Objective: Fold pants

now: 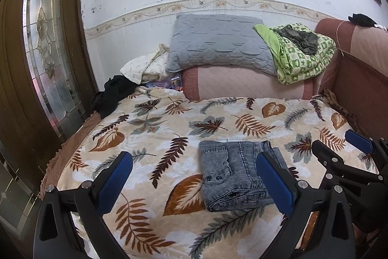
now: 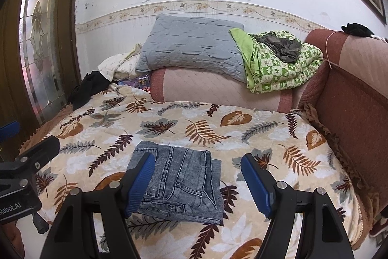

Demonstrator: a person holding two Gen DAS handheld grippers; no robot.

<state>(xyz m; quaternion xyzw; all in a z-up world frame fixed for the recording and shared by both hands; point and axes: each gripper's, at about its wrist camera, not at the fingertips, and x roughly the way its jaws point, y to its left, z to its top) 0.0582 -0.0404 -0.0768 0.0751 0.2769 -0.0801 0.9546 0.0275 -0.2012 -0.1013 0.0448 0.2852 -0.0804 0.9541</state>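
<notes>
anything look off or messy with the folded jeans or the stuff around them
The jeans lie folded in a compact stack on the leaf-print blanket, though the layers' edges are slightly offset. A black garment is crumpled at the blanket's far left corner.

A bed covered by a cream leaf-patterned blanket (image 2: 242, 137) is carrying folded grey-blue denim pants (image 2: 184, 183), lying just ahead of the right tongs (image 2: 197, 182).

both tools are matte black plastic with triangular cut-outs in the arms and silver round screw heads at the pivots. the left gripper (image 1: 194, 182) and right gripper (image 2: 197, 182) carry ribbed blue pads. white lettering "robot.ai" marks the left one's body at nine o'clock in the right wrist view.
</notes>
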